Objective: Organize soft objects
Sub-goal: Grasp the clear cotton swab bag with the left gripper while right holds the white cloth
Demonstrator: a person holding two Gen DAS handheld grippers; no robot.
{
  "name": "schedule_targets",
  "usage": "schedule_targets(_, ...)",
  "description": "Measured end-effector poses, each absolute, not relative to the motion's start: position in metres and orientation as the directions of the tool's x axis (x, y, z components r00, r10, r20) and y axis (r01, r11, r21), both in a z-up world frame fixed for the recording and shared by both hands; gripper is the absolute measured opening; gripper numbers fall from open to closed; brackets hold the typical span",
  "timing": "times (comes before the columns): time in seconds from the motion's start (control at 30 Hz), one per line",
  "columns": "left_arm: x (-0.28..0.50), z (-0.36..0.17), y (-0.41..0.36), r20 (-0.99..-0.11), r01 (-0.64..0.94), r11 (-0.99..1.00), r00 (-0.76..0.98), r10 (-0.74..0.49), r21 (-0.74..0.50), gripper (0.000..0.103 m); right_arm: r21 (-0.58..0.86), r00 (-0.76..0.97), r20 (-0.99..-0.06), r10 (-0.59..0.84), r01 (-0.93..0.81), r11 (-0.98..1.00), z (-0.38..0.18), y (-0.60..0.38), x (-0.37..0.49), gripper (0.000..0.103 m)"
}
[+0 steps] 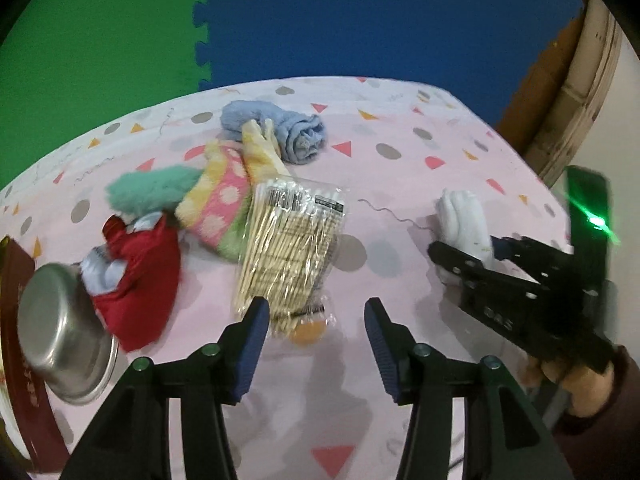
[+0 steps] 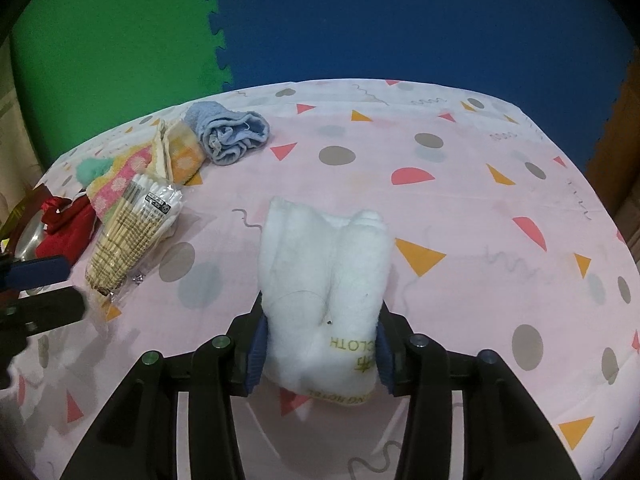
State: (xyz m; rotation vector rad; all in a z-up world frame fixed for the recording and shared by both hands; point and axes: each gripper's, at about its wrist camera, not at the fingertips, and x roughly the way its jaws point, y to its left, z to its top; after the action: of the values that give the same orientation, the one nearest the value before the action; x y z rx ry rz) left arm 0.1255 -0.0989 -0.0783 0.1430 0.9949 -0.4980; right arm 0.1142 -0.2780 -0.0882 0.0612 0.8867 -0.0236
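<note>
My right gripper (image 2: pixel 320 344) is shut on a folded white towel (image 2: pixel 324 272) and holds it over the pink patterned tablecloth (image 2: pixel 460 208); the towel also shows in the left wrist view (image 1: pixel 462 220). My left gripper (image 1: pixel 316 320) is open and empty, just in front of a bag of cotton swabs (image 1: pixel 288 248). Beyond the bag lie a pink and yellow dotted sock (image 1: pixel 224 200), a green fluffy cloth (image 1: pixel 152 192), a rolled blue towel (image 1: pixel 292 132) and a red pouch (image 1: pixel 140 276).
A steel bowl (image 1: pixel 60 332) lies tipped at the left beside a dark red box (image 1: pixel 20 320). The right gripper's black body (image 1: pixel 532 300) is at the right of the left wrist view. Green and blue foam mats (image 2: pixel 360 20) lie beyond the table's far edge.
</note>
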Motion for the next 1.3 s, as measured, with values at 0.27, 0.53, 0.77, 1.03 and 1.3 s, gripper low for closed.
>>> schedule_targets(0.27,0.154,-0.097,-0.102,-0.833,0.409,0.909,0.471,-0.290,-0.086,0.051,0.040,0.631,-0.776,0.004,0.043,0.998,-0.088,-0.276,0.114,0.045)
schedule_targets(0.53,0.150,-0.105,-0.115,-0.799,0.458,0.888,0.553,-0.238,0.053,0.055,0.039,0.630,-0.776,0.002,0.044,0.998,-0.087,-0.276,0.113,0.045)
schedule_targets(0.77,0.154,-0.104,-0.103,-0.798,0.449,0.894,0.543,-0.261,0.013,0.025,0.040,0.630,-0.776,0.004,0.044,0.998,-0.086,-0.275,0.112,0.046)
schedule_targets(1.03,0.149,-0.097,-0.092,-0.813,0.448,0.894,0.510,-0.281,-0.028,0.011,0.041,0.630,-0.777,0.003,0.045,0.998,-0.086,-0.275,0.113,0.046)
schedule_targets(1.3,0.125,-0.088,-0.091,-0.810,0.460,0.887,0.505,-0.297,-0.039,0.006,0.040,0.630,-0.776,0.003,0.045,0.998,-0.086,-0.274,0.113,0.046)
